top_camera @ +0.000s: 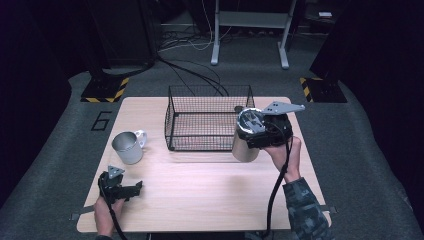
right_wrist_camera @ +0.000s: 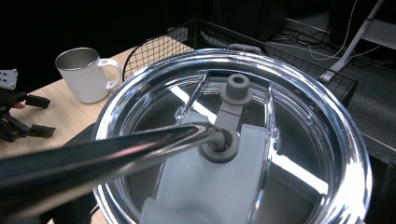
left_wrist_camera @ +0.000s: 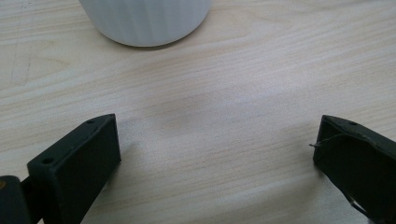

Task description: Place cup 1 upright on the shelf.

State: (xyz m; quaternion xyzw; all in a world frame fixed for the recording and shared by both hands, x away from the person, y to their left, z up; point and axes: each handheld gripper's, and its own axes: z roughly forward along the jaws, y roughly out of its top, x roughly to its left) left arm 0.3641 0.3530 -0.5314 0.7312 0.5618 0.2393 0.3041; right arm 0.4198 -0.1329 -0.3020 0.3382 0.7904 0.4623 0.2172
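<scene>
A steel tumbler [top_camera: 244,146] with a clear lid [right_wrist_camera: 233,140] and a metal straw [right_wrist_camera: 93,156] stands at the right end of the wire basket [top_camera: 207,120]. My right gripper [top_camera: 253,132] is closed around its upper part, dark jaws flanking the lid in the right gripper view. I cannot tell whether its base touches the table. A white ribbed mug [top_camera: 127,147] with a metal inside sits at the table's left. My left gripper [top_camera: 135,187] rests low near the front left corner, jaws wide apart with bare wood between them, the mug's base [left_wrist_camera: 144,18] just ahead.
The light wooden table [top_camera: 200,200] has bare room in the middle and front. The black wire basket holds nothing that I can see. Behind the table are cables, a grey stand and hazard-striped bases on the floor.
</scene>
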